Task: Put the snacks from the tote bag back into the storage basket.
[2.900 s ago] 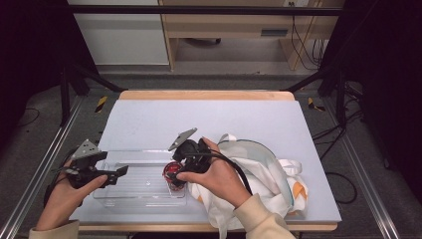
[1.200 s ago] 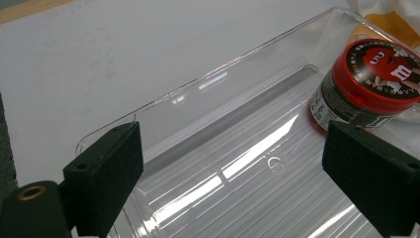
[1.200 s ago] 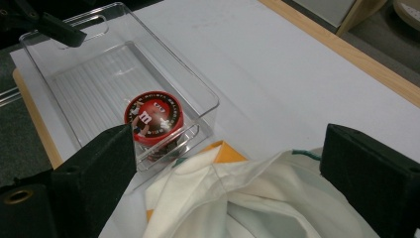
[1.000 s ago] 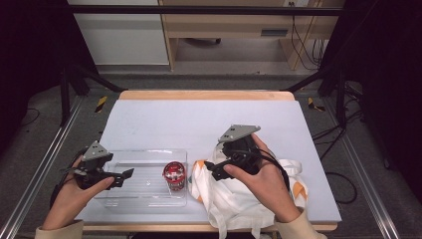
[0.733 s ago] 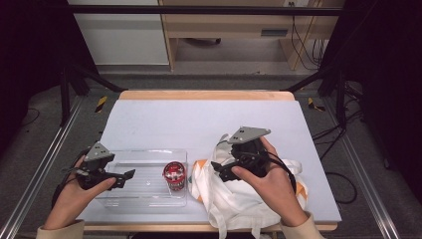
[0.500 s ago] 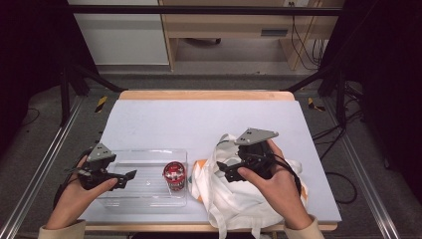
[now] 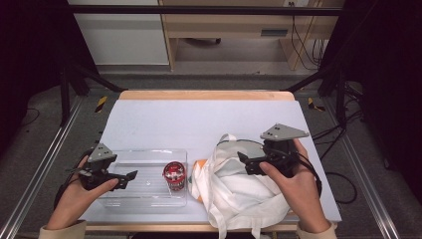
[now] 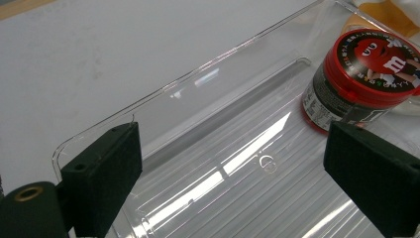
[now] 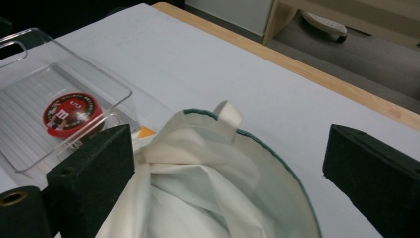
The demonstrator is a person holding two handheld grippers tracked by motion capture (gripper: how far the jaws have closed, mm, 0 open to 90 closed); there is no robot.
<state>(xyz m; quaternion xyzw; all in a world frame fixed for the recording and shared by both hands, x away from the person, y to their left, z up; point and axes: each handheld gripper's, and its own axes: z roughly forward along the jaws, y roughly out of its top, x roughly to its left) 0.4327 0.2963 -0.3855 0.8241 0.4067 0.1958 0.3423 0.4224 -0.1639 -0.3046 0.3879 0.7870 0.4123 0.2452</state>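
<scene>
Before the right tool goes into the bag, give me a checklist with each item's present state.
1. Right tool open: ok, jaws wide apart in its own view.
2. Right tool empty: ok.
3. Bag mouth open: ok, rim gapes below the jaws.
4. Contents of the bag: cannot tell, folds hide the inside.
5. Candy jar upright in the clear tray: ok.
6. Left tool open over the tray: ok, nothing between its jaws.

I read one marking: a white "m" beside the M&M's character face on the red lid [image 8: 379, 58] of the jar [image 8: 341, 101] in the clear tray [image 8: 163, 106]; its side label is illegible.
</scene>
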